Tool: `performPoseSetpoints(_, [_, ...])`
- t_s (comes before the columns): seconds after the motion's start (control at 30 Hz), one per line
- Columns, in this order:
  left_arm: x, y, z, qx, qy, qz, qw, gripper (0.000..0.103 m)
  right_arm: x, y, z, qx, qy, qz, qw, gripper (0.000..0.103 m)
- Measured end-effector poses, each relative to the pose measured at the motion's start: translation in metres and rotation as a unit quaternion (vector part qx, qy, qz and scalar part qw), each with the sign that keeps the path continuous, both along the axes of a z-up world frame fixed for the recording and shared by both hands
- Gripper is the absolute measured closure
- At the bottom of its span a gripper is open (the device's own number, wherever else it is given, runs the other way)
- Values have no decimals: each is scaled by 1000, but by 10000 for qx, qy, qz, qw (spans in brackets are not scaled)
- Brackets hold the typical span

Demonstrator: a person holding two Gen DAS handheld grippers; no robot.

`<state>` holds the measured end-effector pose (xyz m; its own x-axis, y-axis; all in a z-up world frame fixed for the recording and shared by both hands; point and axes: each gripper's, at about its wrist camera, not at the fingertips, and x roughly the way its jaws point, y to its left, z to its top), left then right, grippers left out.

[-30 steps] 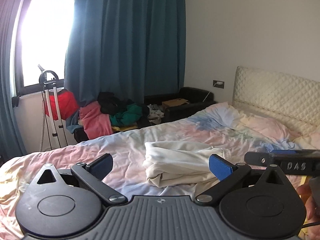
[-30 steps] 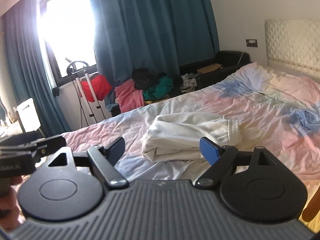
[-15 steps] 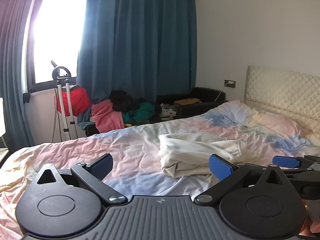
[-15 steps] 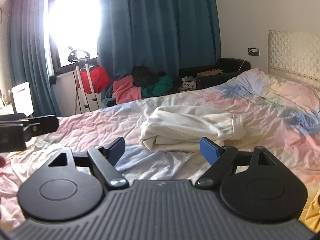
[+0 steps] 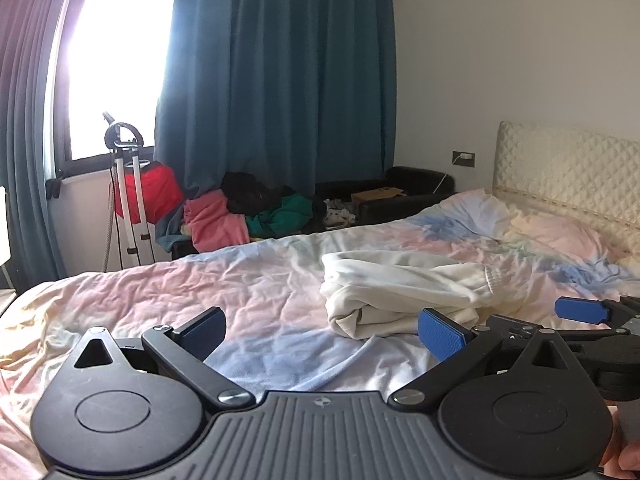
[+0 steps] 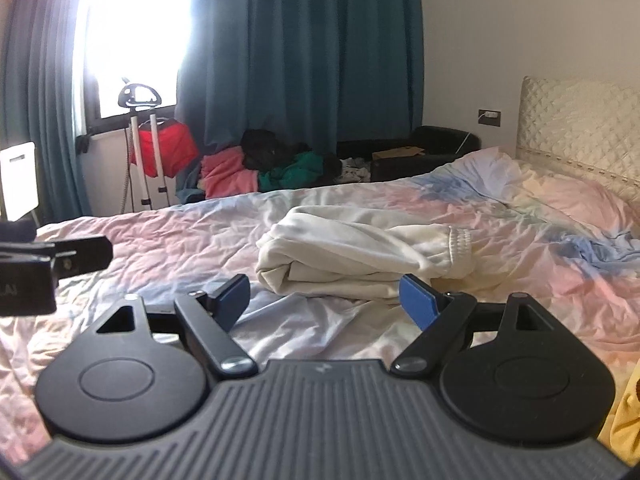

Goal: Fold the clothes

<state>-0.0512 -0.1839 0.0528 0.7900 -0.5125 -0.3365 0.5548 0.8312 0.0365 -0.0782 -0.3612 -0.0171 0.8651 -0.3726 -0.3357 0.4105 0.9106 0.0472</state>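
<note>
A cream garment [image 5: 404, 292] lies folded into a thick bundle on the pastel bedsheet [image 5: 240, 300], its ribbed cuff to the right. The right wrist view shows the same garment [image 6: 360, 252] straight ahead. My left gripper [image 5: 322, 330] hovers open over the sheet, short and left of the bundle, holding nothing. My right gripper [image 6: 324, 300] is open too, just short of the bundle's near edge, with nothing between its blue pads. Part of the right gripper [image 5: 592, 316] shows at the right edge of the left wrist view.
A pile of pink, green and black clothes [image 5: 248, 216] sits on a dark couch beyond the bed. A garment steamer stand [image 5: 128, 200] with something red stands under the window. A quilted headboard [image 5: 568, 172] is at right. Something yellow [image 6: 626, 420] lies at the near right.
Both views have swung: the bundle has shifted right in the left wrist view and sits nearer in the right wrist view. Both grippers stay open.
</note>
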Motion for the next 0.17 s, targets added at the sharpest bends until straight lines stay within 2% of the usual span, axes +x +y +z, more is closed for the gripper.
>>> performPoseSetpoints(0.17, [-3, -4, -3, 79, -34, 6, 10000, 0, 0, -3, 0, 64, -2, -26, 10000, 20])
